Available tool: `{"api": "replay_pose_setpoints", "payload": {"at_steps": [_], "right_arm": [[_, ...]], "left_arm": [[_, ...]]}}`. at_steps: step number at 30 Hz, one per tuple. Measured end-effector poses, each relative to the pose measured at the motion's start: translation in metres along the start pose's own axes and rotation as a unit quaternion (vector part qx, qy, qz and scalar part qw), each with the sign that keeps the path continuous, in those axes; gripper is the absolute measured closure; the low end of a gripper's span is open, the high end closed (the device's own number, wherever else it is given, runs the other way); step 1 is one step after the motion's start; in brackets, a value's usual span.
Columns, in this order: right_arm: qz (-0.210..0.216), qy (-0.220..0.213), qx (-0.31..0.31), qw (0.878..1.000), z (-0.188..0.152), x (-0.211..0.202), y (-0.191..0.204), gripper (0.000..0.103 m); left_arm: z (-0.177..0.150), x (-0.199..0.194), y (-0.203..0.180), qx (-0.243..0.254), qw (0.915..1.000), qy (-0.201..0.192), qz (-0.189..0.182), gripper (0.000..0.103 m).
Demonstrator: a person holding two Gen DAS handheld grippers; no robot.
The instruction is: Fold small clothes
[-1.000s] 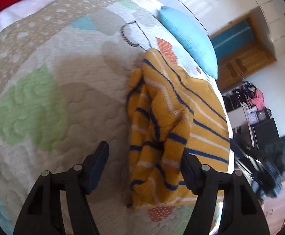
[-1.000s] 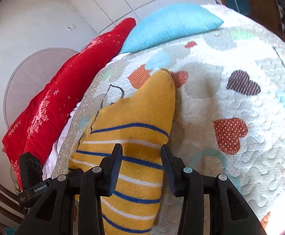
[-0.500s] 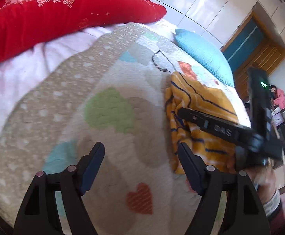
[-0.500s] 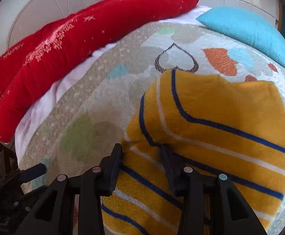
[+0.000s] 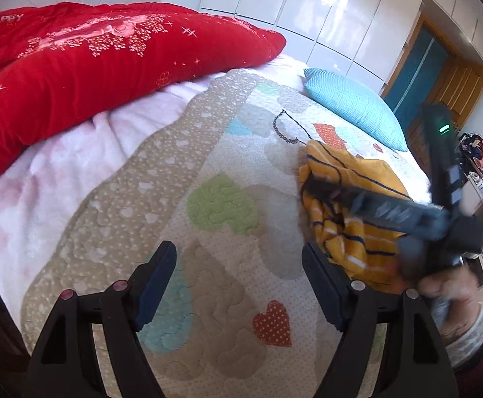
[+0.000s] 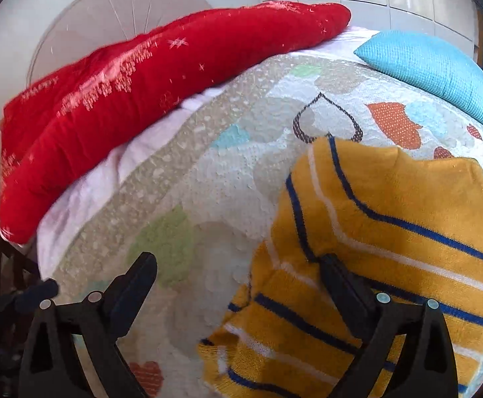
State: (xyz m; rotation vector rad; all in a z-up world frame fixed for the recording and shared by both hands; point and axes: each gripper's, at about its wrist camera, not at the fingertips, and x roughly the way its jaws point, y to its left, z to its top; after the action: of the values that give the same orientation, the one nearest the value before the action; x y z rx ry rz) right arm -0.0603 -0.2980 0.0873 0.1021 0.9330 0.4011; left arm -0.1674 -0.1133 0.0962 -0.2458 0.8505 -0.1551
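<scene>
The small mustard-yellow knitted garment with navy and white stripes (image 6: 390, 242) lay bunched and partly folded on the quilted bedspread with coloured heart patches (image 6: 214, 179), directly under and ahead of the right gripper (image 6: 238, 282). That gripper's jaws had just been opening and stood wide apart; its right finger (image 6: 344, 285) lay over the garment's folded edge, its left finger hung above bare quilt, and only the edge of the cloth sat in the gap, with neither pad pressing it. In the left wrist view the same garment (image 5: 344, 232) sat to the right of and beyond the left gripper (image 5: 238, 278), just beside its right finger. The left gripper's jaws had been opening too, though they had about stopped; they stood broadly apart with nothing between them, above a beige patch of the quilt with a green heart (image 5: 221, 202) ahead and a red dotted heart (image 5: 273, 323) near the right finger. The blurred body of the right gripper crossed over the garment in that view, held by a hand (image 5: 447, 292) in a grey-cuffed sleeve at the right edge. Farther ahead of both grippers a light blue textured pillow (image 6: 437, 73) rested at the quilt's far right side, and a long red velvet cushion with pale embroidery (image 5: 92, 66) stretched along the left over a pale pink fleece blanket (image 5: 68, 172). White glossy wardrobe doors (image 5: 307, 3) stood beyond the bed.
</scene>
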Motion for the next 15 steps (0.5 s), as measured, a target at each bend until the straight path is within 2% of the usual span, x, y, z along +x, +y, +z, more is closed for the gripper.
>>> {"api": "replay_pose_setpoints", "payload": {"at_steps": [3, 5, 6, 7, 9, 11, 15], "right_arm": [[0.002, -0.040, 0.019, 0.999, 0.017, -0.031, -0.004, 0.010], [-0.029, -0.047, 0.017, 0.998, 0.027, -0.041, -0.008, 0.018], [-0.058, -0.040, 0.010, 0.997, 0.030, -0.041, -0.010, 0.031], [-0.088, -0.028, 0.001, 0.996, 0.033, -0.036, -0.013, 0.053], [-0.125, 0.011, 0.001, 0.992, 0.035, -0.018, -0.023, 0.071], [-0.127, 0.043, 0.015, 0.991, 0.034, 0.004, -0.035, 0.073], [-0.126, 0.056, 0.031, 0.990, 0.037, 0.041, -0.046, 0.073]], "left_arm": [[0.001, -0.002, 0.002, -0.002, 1.0000, -0.004, 0.007, 0.026], [0.001, -0.002, 0.003, -0.001, 0.9999, -0.004, 0.009, 0.026], [0.001, -0.002, 0.004, -0.001, 0.9999, -0.005, 0.009, 0.026], [0.002, -0.001, 0.004, 0.000, 1.0000, -0.004, 0.009, 0.026], [0.002, 0.000, 0.004, -0.001, 1.0000, -0.003, 0.008, 0.026], [0.002, 0.002, 0.005, 0.000, 1.0000, -0.001, 0.010, 0.026], [0.001, 0.006, 0.007, 0.002, 0.9998, 0.004, 0.019, 0.026]]}}
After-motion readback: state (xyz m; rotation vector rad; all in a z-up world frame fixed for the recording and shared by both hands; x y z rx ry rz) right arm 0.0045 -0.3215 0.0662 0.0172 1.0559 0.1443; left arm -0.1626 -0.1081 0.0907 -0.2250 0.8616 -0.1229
